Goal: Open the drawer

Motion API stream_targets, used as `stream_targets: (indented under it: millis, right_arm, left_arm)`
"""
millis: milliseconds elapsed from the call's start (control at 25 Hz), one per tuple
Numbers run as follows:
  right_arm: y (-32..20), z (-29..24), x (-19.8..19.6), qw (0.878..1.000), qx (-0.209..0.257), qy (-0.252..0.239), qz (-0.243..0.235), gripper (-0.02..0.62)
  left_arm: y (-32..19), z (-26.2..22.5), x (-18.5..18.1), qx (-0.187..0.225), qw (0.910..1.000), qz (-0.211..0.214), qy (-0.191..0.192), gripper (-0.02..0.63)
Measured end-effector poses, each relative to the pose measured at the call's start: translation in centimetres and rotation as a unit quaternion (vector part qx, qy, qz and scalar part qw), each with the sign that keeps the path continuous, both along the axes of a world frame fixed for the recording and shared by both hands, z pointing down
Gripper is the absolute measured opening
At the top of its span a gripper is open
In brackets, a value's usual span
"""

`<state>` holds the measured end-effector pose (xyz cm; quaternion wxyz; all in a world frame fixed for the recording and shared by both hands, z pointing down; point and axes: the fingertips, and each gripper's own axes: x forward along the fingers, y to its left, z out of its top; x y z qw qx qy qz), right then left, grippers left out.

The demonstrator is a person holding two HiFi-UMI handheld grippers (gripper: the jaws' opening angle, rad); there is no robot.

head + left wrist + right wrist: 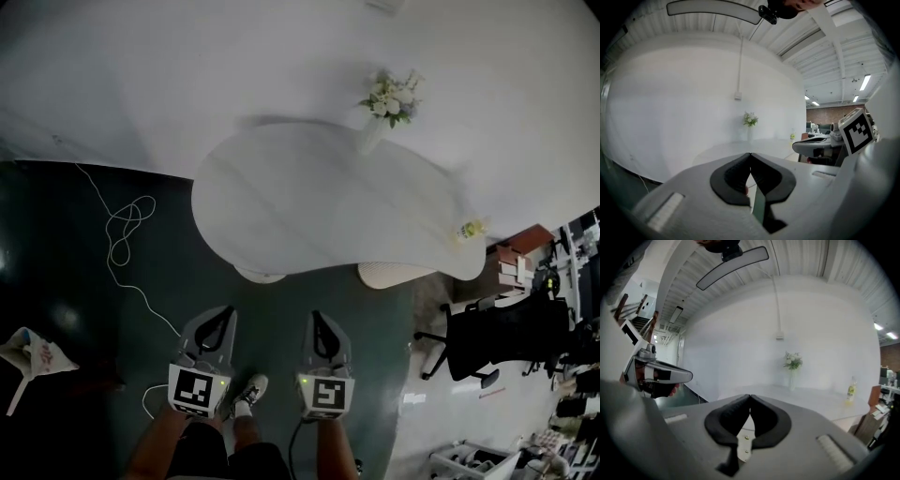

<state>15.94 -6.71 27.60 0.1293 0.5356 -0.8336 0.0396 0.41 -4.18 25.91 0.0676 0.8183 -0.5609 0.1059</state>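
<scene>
drawer: can't make it out in any view, so no look, place, facing or long axis to give.
L gripper: left gripper [220, 312] held low & near, just in front of the person; pads meet at the tips, clenched on nothing [750, 154].
R gripper: right gripper [319, 317] beside it on the right, a gap apart; also clenched, tips touching, nothing btwn them [750, 396].
aim: both point far, toward the table.
table: white table [309, 206], rounded kidney-like top, long axis left-right, right end swinging a bit nearer; 2 round white bases under its near edge.
on table: vase of flowers [387, 101] at the far edge, upright; small yellow bottle [469, 230] near the right end, well apart from the vase.
floor: dark, glossy; thin white cable [127, 230] looped at left; pale bag [33, 352] far left.
right side: black office chair [502, 337] just past the table's right end.
person: shoe [248, 389] btwn the 2 grippers.
</scene>
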Motion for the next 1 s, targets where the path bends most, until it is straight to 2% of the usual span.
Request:
stream_targets:
  millis: [160, 280, 520, 1000]
  right_arm:
    - [-1.9, 3.3, -1.4, 1.000, -0.001, 0.008, -0.001, 0.003]
    - [-2.4, 6.7, -2.1, 1.000, -0.007, 0.007, 0.003, 0.003]
    - [-2.7, 13.6, -3.7, 1.000, -0.021, 0.005, 0.002, 0.003]
    - [-4.1, 26.1, -4.6, 0.999, -0.025, 0.018, -0.013, 0.003]
  left_arm:
    - [-1.7, 3.4, -1.4, -0.005, 1.0000, -0.005, 0.001, 0.011]
    - [-1.9, 7.0, -2.2, -0.031, 0.9995, -0.007, 0.000, 0.011]
    - [-2.1, 14.3, -3.8, -0.052, 0.9986, -0.011, 0.004, 0.010]
    - [-2.7, 26.4, -3.5, -0.057, 0.9983, -0.012, 0.012, 0.011]
